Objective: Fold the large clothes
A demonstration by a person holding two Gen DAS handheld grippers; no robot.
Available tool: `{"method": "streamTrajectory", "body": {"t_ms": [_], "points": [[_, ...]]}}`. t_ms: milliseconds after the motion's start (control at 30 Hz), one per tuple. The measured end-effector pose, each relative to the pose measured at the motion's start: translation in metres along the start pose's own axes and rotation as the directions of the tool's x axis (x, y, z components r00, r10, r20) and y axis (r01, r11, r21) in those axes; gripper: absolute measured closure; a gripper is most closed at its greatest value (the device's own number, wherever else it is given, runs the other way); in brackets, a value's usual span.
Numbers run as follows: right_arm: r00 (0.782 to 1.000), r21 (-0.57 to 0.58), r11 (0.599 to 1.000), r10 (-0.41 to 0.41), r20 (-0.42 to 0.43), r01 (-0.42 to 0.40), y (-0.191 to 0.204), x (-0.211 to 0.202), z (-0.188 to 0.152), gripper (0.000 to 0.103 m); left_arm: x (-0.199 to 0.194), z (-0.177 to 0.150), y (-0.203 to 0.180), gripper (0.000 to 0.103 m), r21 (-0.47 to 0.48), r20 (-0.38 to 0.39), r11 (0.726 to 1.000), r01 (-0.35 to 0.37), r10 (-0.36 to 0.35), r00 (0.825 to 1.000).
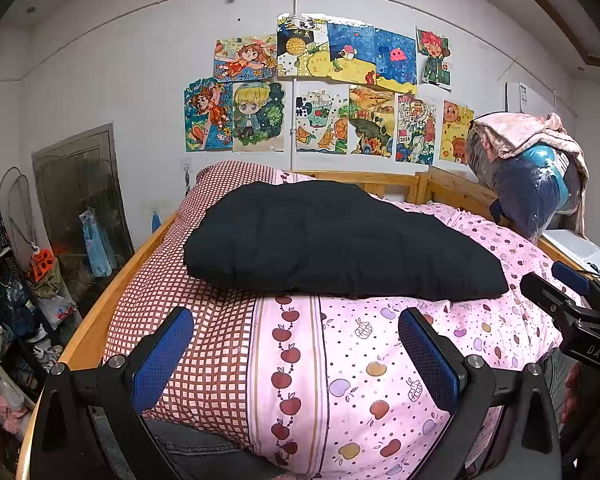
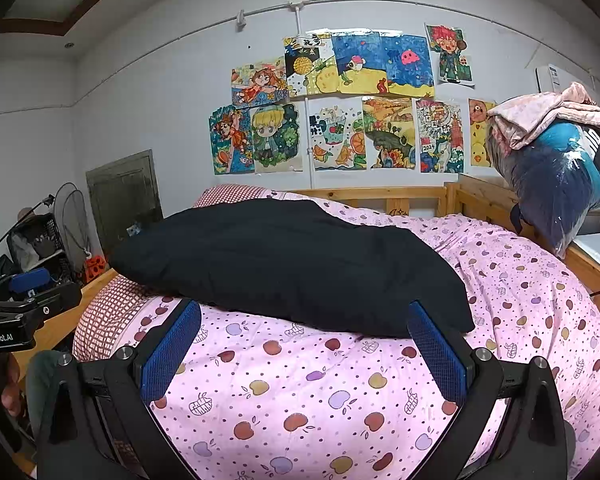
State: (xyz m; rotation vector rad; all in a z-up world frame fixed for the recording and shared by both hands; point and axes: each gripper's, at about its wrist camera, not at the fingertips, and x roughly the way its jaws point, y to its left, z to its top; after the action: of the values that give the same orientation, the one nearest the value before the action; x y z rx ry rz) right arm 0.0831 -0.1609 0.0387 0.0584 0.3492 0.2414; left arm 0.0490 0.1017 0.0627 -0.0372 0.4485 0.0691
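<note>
A large black garment (image 1: 332, 240) lies folded in a thick flat bundle across the pink fruit-print quilt (image 1: 380, 360) on the bed. From the right wrist the black garment (image 2: 292, 264) stretches diagonally over the quilt (image 2: 340, 392). My left gripper (image 1: 296, 320) hangs open just short of the garment's near edge, nothing between its blue pads. My right gripper (image 2: 306, 316) is open too, its tips at the garment's near edge. The right gripper (image 1: 568, 292) shows at the left view's right side, and the left gripper (image 2: 24, 292) at the right view's left side.
A wooden bed frame (image 1: 112, 292) runs around the quilt, with a headboard (image 2: 380, 196) at the wall under coloured drawings. A plastic-wrapped bundle of bedding (image 2: 556, 176) sits at the far right. Cluttered shelves and crates (image 1: 8, 304) stand left of the bed.
</note>
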Motion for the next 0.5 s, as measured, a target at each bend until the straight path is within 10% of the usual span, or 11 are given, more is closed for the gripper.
{"method": "streamTrajectory", "body": {"t_ms": [500], "points": [[1.0,0.0,1.0,0.0,0.001,0.0,0.0007,0.0002,-0.0004,0.002,-0.0001,-0.0004,-0.0004,0.0,0.001,0.001,1.0,-0.001,0.001,1.0]]}}
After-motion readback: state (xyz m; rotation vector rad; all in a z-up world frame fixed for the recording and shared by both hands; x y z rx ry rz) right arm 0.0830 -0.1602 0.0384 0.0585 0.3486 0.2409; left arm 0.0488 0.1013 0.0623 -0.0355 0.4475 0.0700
